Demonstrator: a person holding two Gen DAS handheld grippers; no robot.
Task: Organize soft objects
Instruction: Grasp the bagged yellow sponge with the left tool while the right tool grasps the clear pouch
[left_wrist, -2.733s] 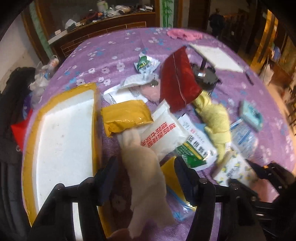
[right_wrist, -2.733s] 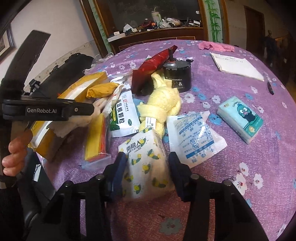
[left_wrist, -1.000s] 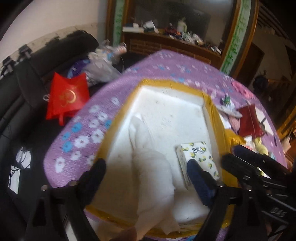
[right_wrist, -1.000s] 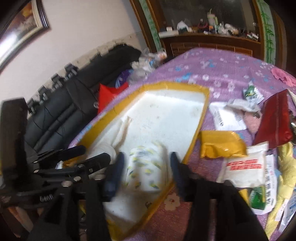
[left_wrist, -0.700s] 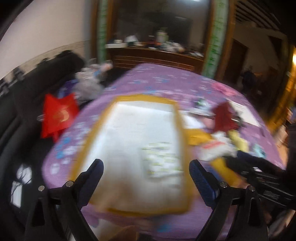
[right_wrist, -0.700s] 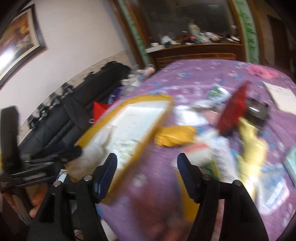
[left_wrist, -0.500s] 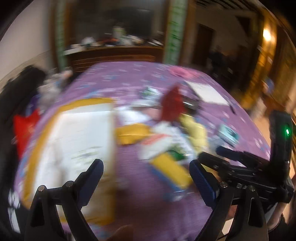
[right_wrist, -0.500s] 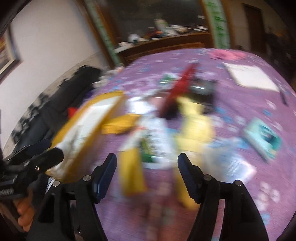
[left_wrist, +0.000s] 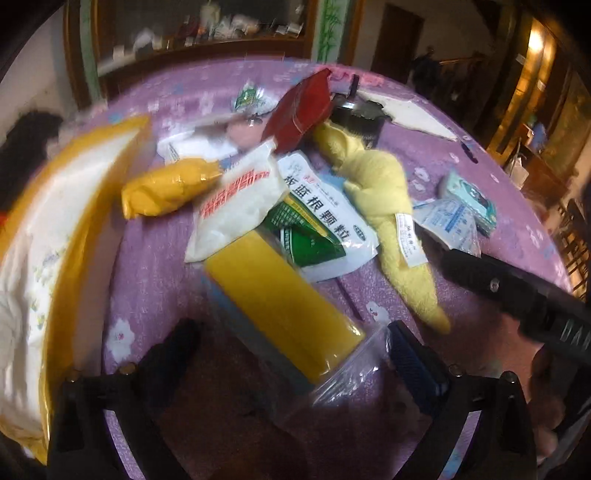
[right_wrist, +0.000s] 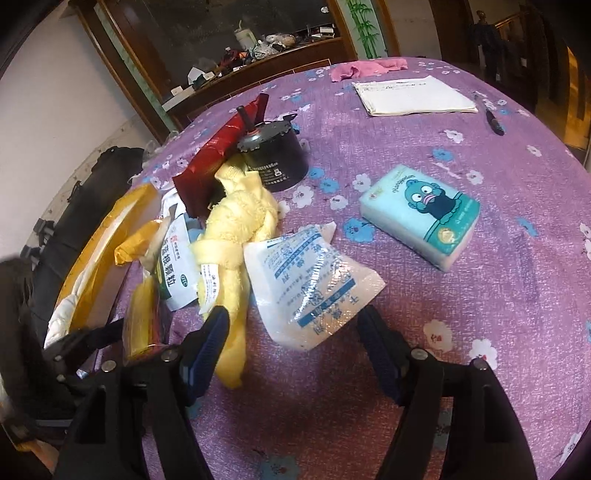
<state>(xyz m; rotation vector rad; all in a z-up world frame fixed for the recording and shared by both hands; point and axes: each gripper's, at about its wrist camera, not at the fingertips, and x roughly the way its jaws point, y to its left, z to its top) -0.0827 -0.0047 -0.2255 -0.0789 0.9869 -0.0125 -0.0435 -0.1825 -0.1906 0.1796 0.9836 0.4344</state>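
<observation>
I am reaching with both grippers spread and empty: left gripper (left_wrist: 291, 339) probably for the yellow bagged pack (left_wrist: 282, 306), right gripper (right_wrist: 291, 332) over the blue-printed pouch (right_wrist: 310, 284); their jaws have just been widening.

The left gripper (left_wrist: 291, 341) hangs over the purple flowered tablecloth (left_wrist: 155, 266), its jaws having just been spreading and now wide, with the near end of a flat yellow block in a clear zip bag (left_wrist: 280, 306) lying between the fingertips, untouched. Behind it lie a white pouch with red print (left_wrist: 236, 201), a white-and-green medicine sachet (left_wrist: 317, 221), a plump orange-yellow packet (left_wrist: 166, 186), a knotted pale yellow towel (left_wrist: 384, 199) and a dark red foil bag (left_wrist: 299, 110). The yellow-rimmed white foam tray (left_wrist: 74, 206) sits at the left, and the other black gripper (left_wrist: 517, 291) reaches in from the right.
</observation>
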